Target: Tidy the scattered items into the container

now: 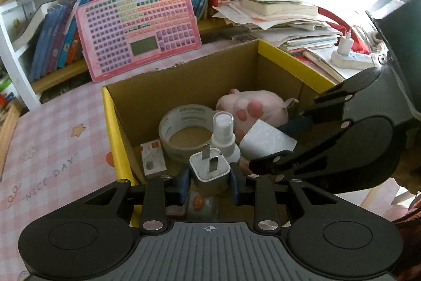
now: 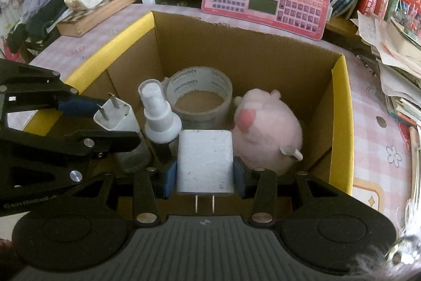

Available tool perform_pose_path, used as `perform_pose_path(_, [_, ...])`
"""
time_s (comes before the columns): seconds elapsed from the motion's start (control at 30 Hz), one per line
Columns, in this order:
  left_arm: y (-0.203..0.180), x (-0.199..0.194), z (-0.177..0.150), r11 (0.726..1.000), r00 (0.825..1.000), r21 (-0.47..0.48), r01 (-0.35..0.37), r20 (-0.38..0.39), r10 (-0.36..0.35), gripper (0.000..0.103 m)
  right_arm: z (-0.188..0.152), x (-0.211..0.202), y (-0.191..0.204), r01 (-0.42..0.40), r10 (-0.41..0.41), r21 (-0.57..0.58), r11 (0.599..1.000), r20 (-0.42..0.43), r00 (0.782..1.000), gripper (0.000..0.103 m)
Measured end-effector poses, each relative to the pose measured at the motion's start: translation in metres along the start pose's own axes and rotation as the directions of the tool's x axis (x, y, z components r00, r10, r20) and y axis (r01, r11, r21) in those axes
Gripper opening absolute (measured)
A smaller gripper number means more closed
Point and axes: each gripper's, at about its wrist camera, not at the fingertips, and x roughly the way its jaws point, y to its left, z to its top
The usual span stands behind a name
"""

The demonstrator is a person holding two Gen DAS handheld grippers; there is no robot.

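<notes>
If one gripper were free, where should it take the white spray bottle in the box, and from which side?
Probably at the white collar below the cap of the spray bottle, coming straight down from above. It stands upright in the cardboard box, so the neck is the narrowest part offered. The tape roll behind and the plush pig beside it crowd a sideways approach.

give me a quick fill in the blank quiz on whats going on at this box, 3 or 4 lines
1. Each gripper is shut on a white ____.
2. The left gripper holds its charger with the prongs pointing ____ the camera.
3. The roll of tape and the pink plush toy lie inside the ____ box.
4. On the charger in the right gripper, the prongs point ____ the camera.

Missing words: charger; away from; cardboard; toward
</notes>
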Motion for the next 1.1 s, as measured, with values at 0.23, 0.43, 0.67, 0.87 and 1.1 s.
perform_pose_path(0.23, [-0.001, -0.004, -0.004, 0.999, 1.000, -0.029, -0.025, 0.016, 0.025, 0.030, -0.002, -0.002, 0.001, 0.003, -0.004, 0.005, 1.000, 0.018, 1.000, 0.043])
perform_pose_path(0.43, [-0.005, -0.017, -0.009, 0.997, 0.996, -0.030, -0.069, 0.049, 0.071, 0.054, -0.005, -0.015, 0.003, 0.023, -0.024, 0.013, 1.000, 0.077, 0.997, 0.055])
perform_pose_path(0.67, [-0.010, -0.040, -0.012, 0.994, 0.989, -0.015, -0.104, 0.106, 0.105, 0.073, -0.005, -0.039, 0.008, 0.052, -0.063, 0.064, 0.997, 0.184, 0.981, 0.066])
perform_pose_path(0.87, [-0.011, -0.066, -0.019, 0.990, 0.976, -0.026, -0.141, 0.162, 0.144, 0.087, -0.010, -0.062, 0.018, 0.085, -0.110, 0.107, 0.991, 0.255, 0.961, 0.080])
perform_pose_path(1.1, [-0.003, -0.100, -0.042, 0.982, 0.963, -0.101, -0.159, 0.202, 0.177, 0.092, -0.026, -0.081, 0.038, 0.124, -0.160, 0.143, 0.982, 0.278, 0.947, 0.087])
